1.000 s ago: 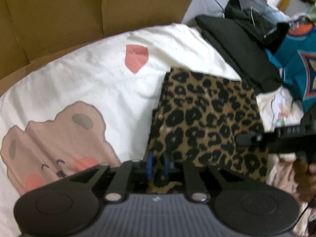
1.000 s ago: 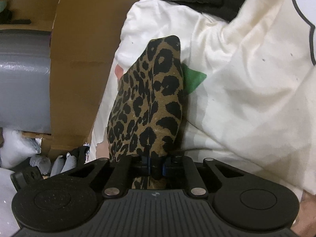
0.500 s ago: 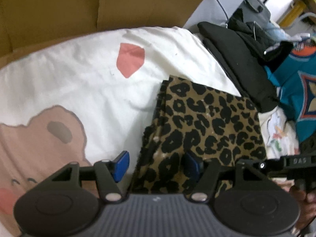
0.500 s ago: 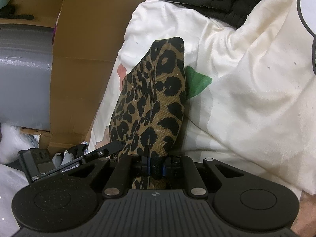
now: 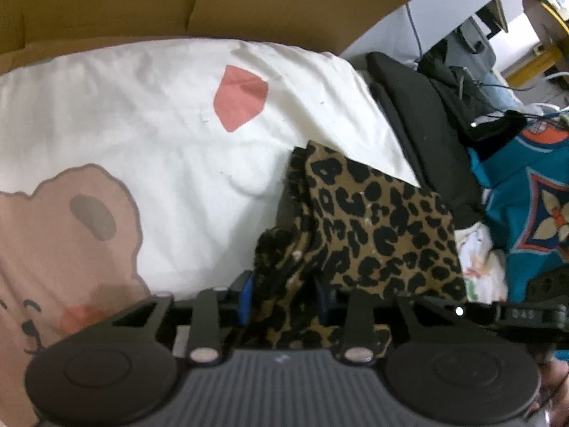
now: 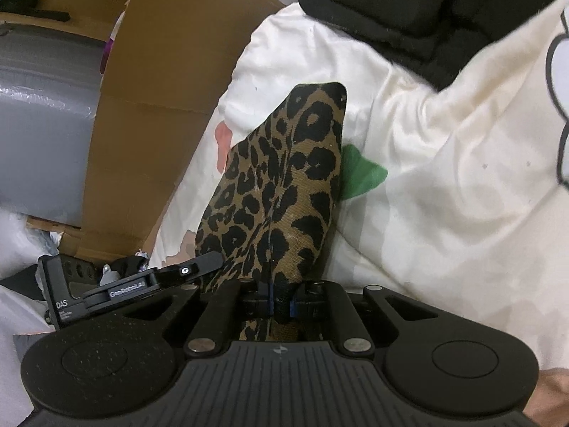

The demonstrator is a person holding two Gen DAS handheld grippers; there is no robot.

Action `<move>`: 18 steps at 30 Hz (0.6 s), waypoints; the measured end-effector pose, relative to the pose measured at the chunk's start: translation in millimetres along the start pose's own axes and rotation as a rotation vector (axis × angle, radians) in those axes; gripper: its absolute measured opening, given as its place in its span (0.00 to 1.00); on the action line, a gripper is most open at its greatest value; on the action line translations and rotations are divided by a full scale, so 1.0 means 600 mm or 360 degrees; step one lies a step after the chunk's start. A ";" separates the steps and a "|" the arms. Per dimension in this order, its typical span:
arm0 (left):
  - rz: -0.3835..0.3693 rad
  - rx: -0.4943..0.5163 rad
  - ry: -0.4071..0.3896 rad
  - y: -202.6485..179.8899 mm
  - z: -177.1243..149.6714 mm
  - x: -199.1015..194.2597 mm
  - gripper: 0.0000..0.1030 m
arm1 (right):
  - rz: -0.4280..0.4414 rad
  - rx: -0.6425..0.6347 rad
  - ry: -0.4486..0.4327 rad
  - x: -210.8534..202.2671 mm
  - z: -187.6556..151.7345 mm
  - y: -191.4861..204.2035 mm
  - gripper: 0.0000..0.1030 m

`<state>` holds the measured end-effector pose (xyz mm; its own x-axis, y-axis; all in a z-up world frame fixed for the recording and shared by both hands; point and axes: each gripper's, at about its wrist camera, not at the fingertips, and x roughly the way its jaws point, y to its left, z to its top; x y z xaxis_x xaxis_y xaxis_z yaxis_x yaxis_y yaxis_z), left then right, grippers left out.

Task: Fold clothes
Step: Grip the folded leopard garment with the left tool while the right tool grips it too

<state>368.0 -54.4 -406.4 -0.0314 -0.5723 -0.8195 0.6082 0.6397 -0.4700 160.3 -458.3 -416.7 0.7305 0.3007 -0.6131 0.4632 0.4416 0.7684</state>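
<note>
We saw both tongs, left [image 5: 282, 302] just closing and right [image 6: 281, 300], clamped on the leopard cloth [image 5: 377, 227] upon a quilt [image 5: 160, 135].

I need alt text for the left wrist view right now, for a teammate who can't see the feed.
The left gripper, its jaws just closing, clamps a bunched near edge of a folded leopard-print garment lying on a white bedsheet with a bear print. Black clothes and a teal patterned garment are piled to the right, brown cardboard behind.

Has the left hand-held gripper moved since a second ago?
Yes. The left hand-held gripper dropped nearer the bear-print sheet, its jaws just closing on the leopard-print garment.
</note>
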 end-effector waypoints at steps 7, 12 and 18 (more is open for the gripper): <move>0.0026 0.0113 0.0042 -0.013 0.012 0.017 0.65 | -0.0014 0.0022 0.0007 -0.002 0.001 -0.010 0.06; -0.0003 0.0099 0.0093 -0.011 0.016 0.039 0.71 | -0.0004 0.0029 0.0009 -0.001 -0.003 -0.013 0.06; -0.0033 0.0110 0.0108 -0.018 0.019 0.044 0.59 | -0.0005 0.0031 0.0011 0.000 -0.003 -0.010 0.06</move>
<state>369.5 -82.4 -419.3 -0.0967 -0.5475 -0.8312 0.6601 0.5898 -0.4652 156.5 -459.4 -421.7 0.7257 0.3053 -0.6165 0.4750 0.4260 0.7700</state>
